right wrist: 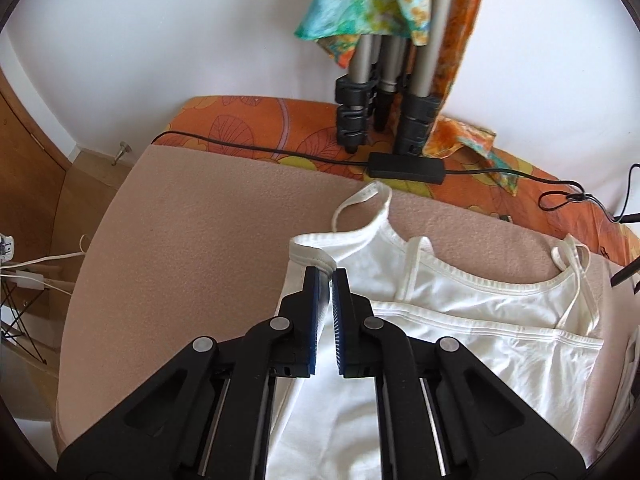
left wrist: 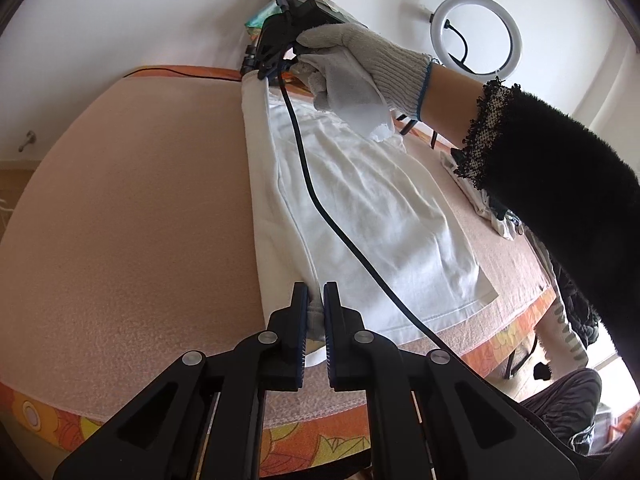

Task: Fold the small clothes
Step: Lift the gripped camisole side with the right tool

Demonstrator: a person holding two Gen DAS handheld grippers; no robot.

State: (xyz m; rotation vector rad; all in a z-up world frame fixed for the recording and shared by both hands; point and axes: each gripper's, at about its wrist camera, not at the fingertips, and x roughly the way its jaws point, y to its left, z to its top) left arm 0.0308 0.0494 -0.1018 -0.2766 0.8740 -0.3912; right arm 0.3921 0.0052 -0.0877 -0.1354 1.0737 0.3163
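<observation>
Camisole: a white strappy camisole (left wrist: 360, 208) lies spread on the pink blanket (left wrist: 132, 220), its left side edge turned over onto the body in a long fold.
Left tool: the left tool (left wrist: 316, 304) has its jaws nearly together, pinching the hem corner of the folded edge at the near end.
Right tool: the right tool (right wrist: 330, 280) is closed narrowly on the top trim of the camisole (right wrist: 460, 344) just below a shoulder strap, at the far end of the same fold.
Right hand: a hand in a grey knit glove (left wrist: 360, 64) with a black fuzzy sleeve (left wrist: 560, 184) grips the right tool's handle; its black cable (left wrist: 320, 208) trails across the fabric.
Surface: the blanket covers an orange floral-print surface (right wrist: 256, 124).
Background: tripod legs (right wrist: 384, 96) and a black power adapter (right wrist: 406, 168) stand beyond the blanket; a lit ring light (left wrist: 476, 36) hangs by the white wall.
</observation>
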